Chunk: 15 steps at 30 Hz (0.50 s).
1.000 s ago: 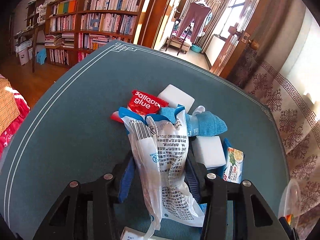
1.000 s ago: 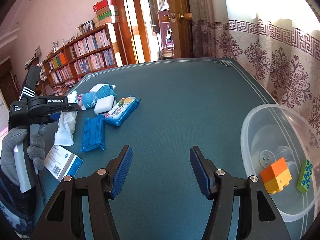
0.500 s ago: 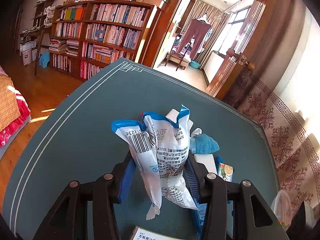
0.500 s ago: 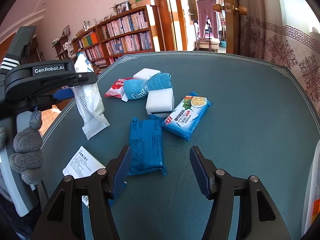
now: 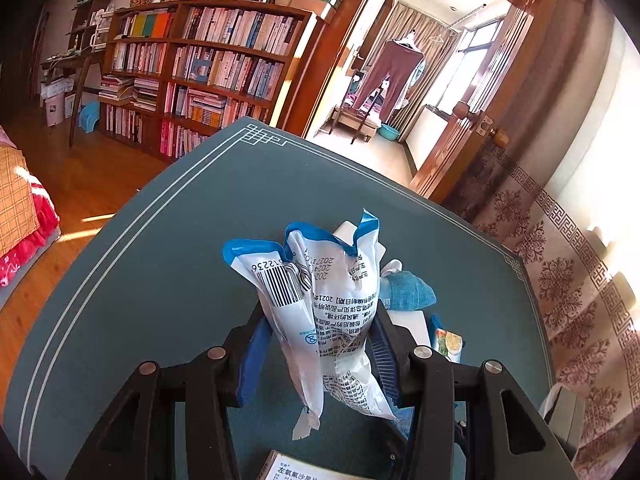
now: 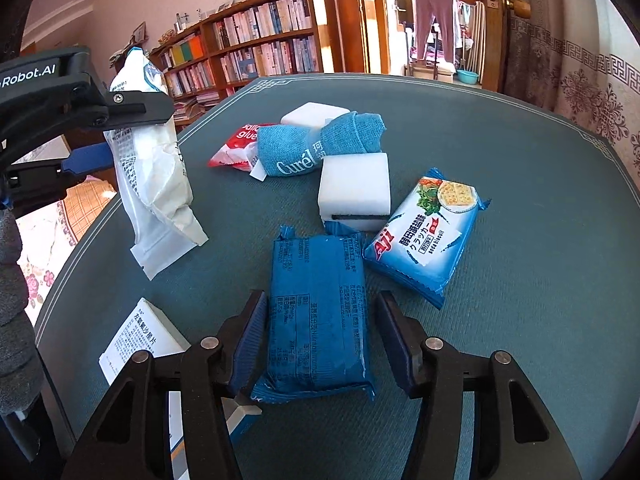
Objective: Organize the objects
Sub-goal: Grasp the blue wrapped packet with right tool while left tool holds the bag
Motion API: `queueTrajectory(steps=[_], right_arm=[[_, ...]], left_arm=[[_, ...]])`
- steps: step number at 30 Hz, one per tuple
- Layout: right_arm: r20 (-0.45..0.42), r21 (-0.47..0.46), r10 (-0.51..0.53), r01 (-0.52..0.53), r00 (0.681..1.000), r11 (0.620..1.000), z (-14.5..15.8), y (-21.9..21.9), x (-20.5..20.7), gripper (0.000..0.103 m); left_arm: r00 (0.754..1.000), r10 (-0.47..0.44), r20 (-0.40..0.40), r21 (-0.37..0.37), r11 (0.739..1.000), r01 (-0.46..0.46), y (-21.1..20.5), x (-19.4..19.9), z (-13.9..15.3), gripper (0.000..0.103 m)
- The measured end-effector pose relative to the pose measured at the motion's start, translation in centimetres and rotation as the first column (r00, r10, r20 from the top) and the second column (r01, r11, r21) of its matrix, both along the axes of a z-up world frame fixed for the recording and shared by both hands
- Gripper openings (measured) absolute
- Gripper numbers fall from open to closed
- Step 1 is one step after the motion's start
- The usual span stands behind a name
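Observation:
My left gripper (image 5: 320, 320) is shut on a crumpled white and blue plastic packet (image 5: 320, 300) and holds it up off the green table (image 5: 160, 280). The right wrist view shows that packet (image 6: 156, 184) hanging from the left gripper (image 6: 138, 132) at the left. My right gripper (image 6: 320, 300) straddles a dark blue wrapped packet (image 6: 316, 312) that lies flat on the table. Its jaws are closing, and a small gap still shows between each pad and the packet.
Beyond the blue packet lie a light blue cracker packet (image 6: 428, 232), a white sponge block (image 6: 354, 184), a rolled blue towel (image 6: 316, 144), a red glue packet (image 6: 236, 148) and another white block (image 6: 312, 114). A white medicine box (image 6: 140, 340) sits near left. A person's gloved hand (image 6: 12, 280) holds the left gripper.
The right gripper swung left from the clear bowl to the pile, came down over the dark blue packet, and its jaws narrowed. The left gripper lifted the white packet a little higher.

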State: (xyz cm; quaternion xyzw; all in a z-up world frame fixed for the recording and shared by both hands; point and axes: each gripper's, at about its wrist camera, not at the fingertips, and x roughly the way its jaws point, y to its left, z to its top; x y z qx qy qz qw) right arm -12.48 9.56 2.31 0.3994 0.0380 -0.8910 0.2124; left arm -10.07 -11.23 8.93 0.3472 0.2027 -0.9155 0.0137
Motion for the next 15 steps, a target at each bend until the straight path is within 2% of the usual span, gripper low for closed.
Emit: queueTrajectory(steps=[5,15], right_arm=[[-0.012,0.028,-0.007,0.007,1.000,1.000,0.0,-0.1,-0.1,0.042],[-0.001,-0.012,-0.056,0.056,0.998,0.998,0.1,2.3,1.8,0.042]], left_arm=[[1.000,-0.004,0.000,0.004,1.000,0.004,0.2,0.0,0.1,0.051],[0.999,-0.043,-0.008,0.000,0.999,0.043,1.6,0.2,0.2,0.051]])
